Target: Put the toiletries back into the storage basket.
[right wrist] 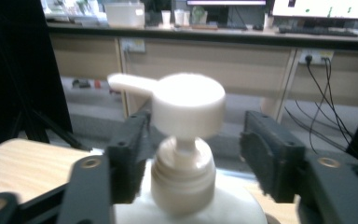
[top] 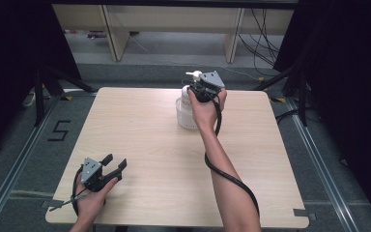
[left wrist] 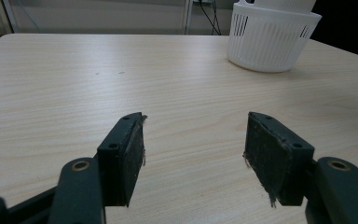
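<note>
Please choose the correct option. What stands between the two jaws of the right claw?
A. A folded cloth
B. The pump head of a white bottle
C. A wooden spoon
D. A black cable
B: in the right gripper view the pump head of the bottle rises between the open right claw.

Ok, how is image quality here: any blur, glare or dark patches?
Right gripper view: the pump bottle between the fingers is soft and blurred, the background sharper. Left gripper view: crisp, evenly lit table, white basket cropped at top. High view: table well lit, surroundings nearly black.
</note>
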`<state>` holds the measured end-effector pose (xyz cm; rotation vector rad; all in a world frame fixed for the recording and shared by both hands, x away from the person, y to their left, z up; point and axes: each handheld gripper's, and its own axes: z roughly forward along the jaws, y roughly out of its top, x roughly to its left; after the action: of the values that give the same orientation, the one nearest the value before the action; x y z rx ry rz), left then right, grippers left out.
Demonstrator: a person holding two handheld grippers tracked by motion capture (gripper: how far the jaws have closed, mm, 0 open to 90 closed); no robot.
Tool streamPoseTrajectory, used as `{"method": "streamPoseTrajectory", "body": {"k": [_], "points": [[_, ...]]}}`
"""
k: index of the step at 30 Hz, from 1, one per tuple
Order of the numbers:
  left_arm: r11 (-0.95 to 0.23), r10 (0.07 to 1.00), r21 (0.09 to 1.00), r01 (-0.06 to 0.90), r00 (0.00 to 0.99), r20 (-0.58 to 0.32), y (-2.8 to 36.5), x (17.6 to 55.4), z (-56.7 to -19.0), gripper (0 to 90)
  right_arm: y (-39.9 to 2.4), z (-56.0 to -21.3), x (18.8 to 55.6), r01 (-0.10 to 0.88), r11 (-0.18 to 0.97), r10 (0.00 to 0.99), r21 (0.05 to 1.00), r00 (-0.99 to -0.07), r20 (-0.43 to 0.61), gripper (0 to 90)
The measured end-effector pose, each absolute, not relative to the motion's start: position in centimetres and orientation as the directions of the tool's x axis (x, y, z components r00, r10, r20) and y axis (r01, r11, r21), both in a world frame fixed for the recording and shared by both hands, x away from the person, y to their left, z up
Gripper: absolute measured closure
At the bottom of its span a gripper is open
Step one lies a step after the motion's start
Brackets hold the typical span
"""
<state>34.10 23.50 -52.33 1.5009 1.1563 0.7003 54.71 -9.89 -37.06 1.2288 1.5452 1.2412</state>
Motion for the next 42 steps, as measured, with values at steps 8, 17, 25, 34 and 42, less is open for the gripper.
{"method": "streamPoseTrajectory", "body": {"k": [8,17,25,34,42], "points": [[0.031,0.921,0.955,0.294,0.362,-0.141,23.5,34.2,-52.4,36.9,-10.3,-37.2,54.1,0.214,0.054,0.972,0.975,-0.233,-0.002,28.2],[0.026,0.925,0.953,0.301,0.355,-0.137,23.5,34.1,-52.3,36.9,-11.1,-37.1,52.4,0.237,0.085,0.962,0.968,-0.272,-0.018,24.8],[0.025,0.926,0.953,0.301,0.353,-0.136,23.5,34.1,-52.3,36.9,-12.4,-37.8,50.4,0.262,0.109,0.954,0.959,-0.297,-0.027,24.7],[0.022,0.927,0.954,0.299,0.352,-0.132,23.4,34.1,-52.3,36.9,-14.4,-38.9,47.7,0.262,0.122,0.946,0.957,-0.322,-0.033,25.2],[0.022,0.928,0.954,0.298,0.349,-0.131,23.4,34.1,-52.3,36.9,-15.4,-39.3,45.3,0.278,0.098,0.943,0.956,-0.334,0.000,26.1]]}}
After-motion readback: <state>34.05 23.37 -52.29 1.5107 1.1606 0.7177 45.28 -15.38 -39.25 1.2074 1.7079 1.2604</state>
